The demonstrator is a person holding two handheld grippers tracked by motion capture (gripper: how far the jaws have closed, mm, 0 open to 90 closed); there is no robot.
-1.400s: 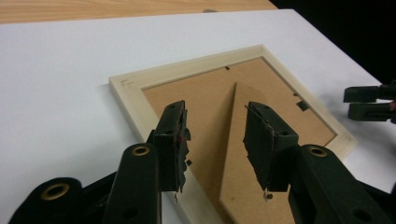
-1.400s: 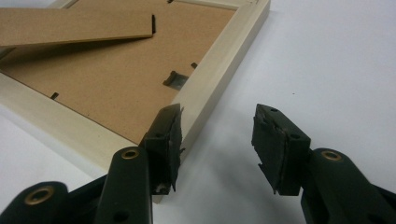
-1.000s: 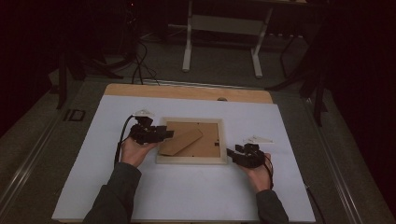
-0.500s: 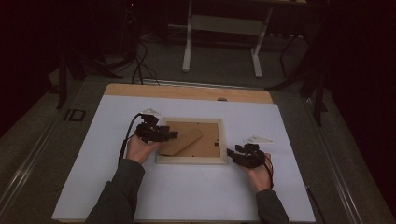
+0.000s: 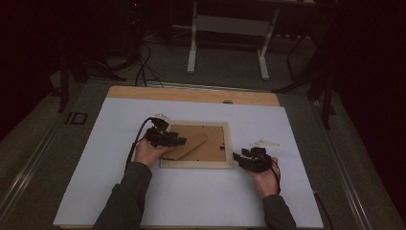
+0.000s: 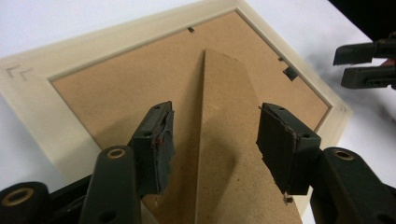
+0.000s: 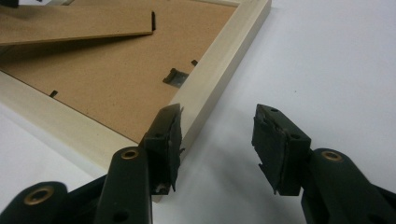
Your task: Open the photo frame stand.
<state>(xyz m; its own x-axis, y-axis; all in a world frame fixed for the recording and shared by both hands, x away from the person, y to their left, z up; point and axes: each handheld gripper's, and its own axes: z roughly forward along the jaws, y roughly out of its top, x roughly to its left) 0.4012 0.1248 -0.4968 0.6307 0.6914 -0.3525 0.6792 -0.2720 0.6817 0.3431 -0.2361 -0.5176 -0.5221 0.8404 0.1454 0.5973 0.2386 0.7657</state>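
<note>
**Frame face down, stand straddled, nothing gripped yet**

Frame (image 5: 195,164) lies face down on the white table (image 5: 201,201), roughly central, backing board up. Stand (image 6: 224,140), the tapered fibreboard flap hinged on the backing, is slightly raised at its free end; it casts a shadow on the board in the right gripper view.

Left gripper (image 6: 212,140): jaws apart, one on each side of the stand, not touching it as far as I can tell. Hovering low over the backing near the frame's left rail.

Right gripper (image 7: 217,140): jaws apart, at the frame's near right corner. Inner jaw sits over or against the wooden rail; contact cannot be confirmed. Outer jaw over bare table.

Retaining tabs (image 7: 175,77) on the backing look seated; board still in the frame.

Judgement: early stage. Done: frame positioned, both grippers placed. Left: closing on the stand, steadying the corner, then whatever follows (folding the stand, or releasing tabs). Risk: frame sliding on the smooth table if the right side is not braced.
</note>
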